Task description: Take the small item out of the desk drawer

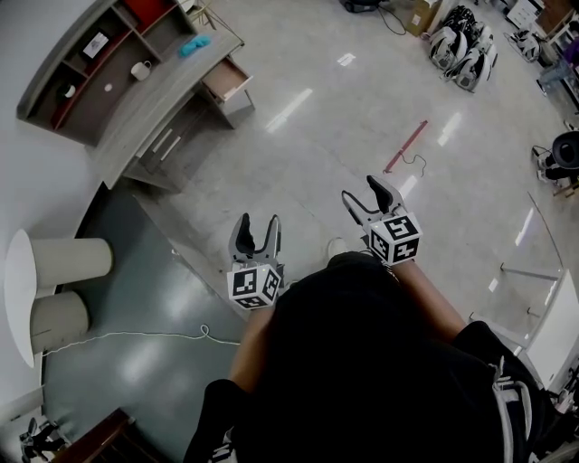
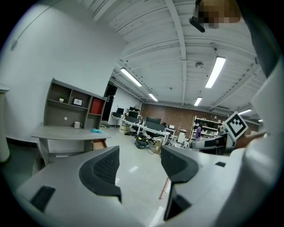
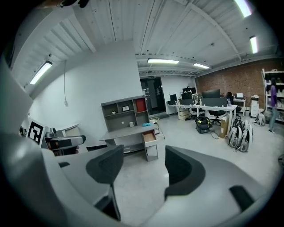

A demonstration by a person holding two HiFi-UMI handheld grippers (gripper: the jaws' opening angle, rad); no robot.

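The left tool [image 1: 256, 223] and right tool [image 1: 365, 193] both gape empty, well apart from the open drawer [image 1: 226, 81]; item not yet fetched.

left hand-held gripper [image 1: 258, 226]: jaws apart, empty | right hand-held gripper [image 1: 363, 191]: jaws apart, empty

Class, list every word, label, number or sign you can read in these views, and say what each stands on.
No text is readable anywhere.
Marker cube on the left gripper: black-and-white squares only, no letters.
Marker cube on the right gripper: the same.
Framed card on the desk shelf: too small to read.
Cardboard box, far off: blurred.
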